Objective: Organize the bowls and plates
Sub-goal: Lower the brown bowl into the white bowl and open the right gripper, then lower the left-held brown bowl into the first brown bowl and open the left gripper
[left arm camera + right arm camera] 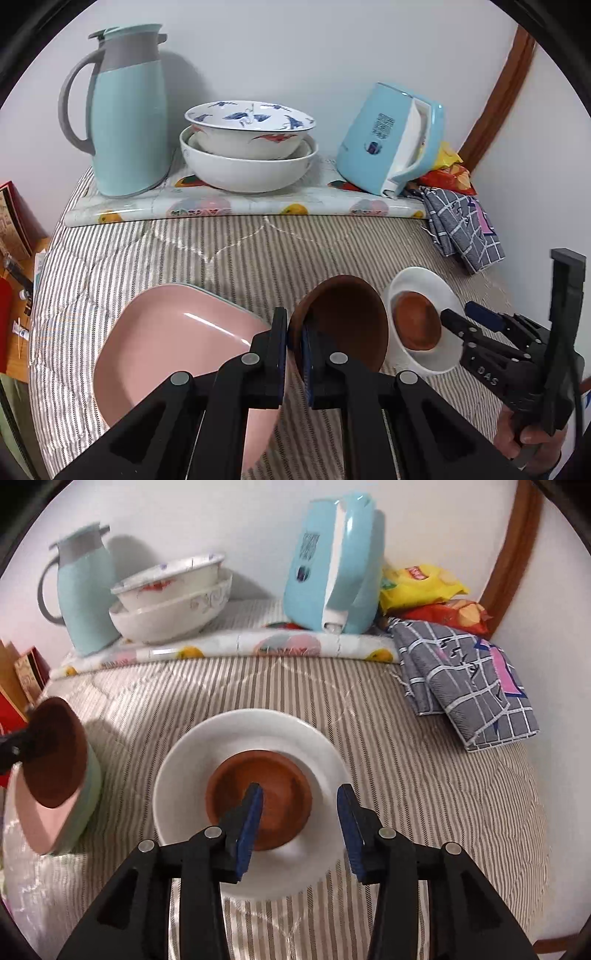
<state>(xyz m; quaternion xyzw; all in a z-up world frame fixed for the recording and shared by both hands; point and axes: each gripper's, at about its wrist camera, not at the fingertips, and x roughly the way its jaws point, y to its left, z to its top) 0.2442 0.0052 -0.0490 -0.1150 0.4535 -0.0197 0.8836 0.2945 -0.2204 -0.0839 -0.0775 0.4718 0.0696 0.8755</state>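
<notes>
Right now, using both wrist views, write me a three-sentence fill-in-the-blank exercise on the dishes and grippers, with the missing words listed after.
1. The left gripper is shut on the rim of a tilted ____ bowl.
2. The small brown bowl sits on the ____ plate.
3. The right gripper has its jaws ____, with nothing pressed between them.

Missing words: brown; white; open

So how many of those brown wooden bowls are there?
2. One brown bowl is held tilted by the left gripper, above the pink plate. The other brown bowl sits on the white plate. More could be out of view.
</notes>
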